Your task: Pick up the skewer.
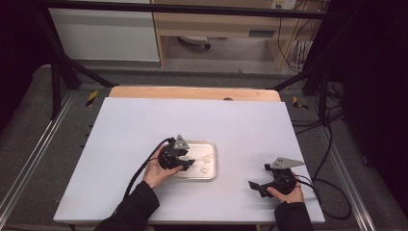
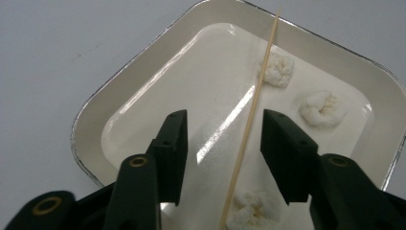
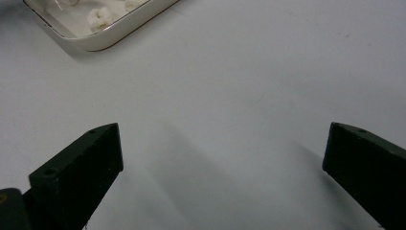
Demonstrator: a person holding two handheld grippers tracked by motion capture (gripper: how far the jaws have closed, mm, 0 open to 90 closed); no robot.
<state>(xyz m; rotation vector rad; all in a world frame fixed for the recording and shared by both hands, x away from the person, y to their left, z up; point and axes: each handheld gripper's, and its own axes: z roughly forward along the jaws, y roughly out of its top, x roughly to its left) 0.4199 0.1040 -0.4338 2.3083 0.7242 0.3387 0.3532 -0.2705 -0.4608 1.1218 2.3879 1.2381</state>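
Observation:
A shallow metal tray [image 2: 119, 91] lies on the white table and holds three white puffy pieces [image 2: 323, 109] and a thin wooden skewer [image 2: 253, 100]. The skewer lies lengthwise across the tray floor and passes beside one piece [image 2: 276, 69]. My left gripper [image 2: 225, 120] hangs low over the tray with the skewer between its jaws; neither pad touches it. From above, the left gripper [image 1: 185, 163] sits at the left side of the tray [image 1: 211, 144]. My right gripper [image 1: 257, 187] rests on the table to the right, open wide with nothing between its jaws [image 3: 222, 143].
The white tabletop [image 1: 144, 125] surrounds the tray, with a wooden strip [image 1: 192, 92] along its far edge. Black frame posts and cables [image 1: 332, 144] stand at the right of the table. The tray's corner [image 3: 95, 43] shows at the upper left of the right gripper view.

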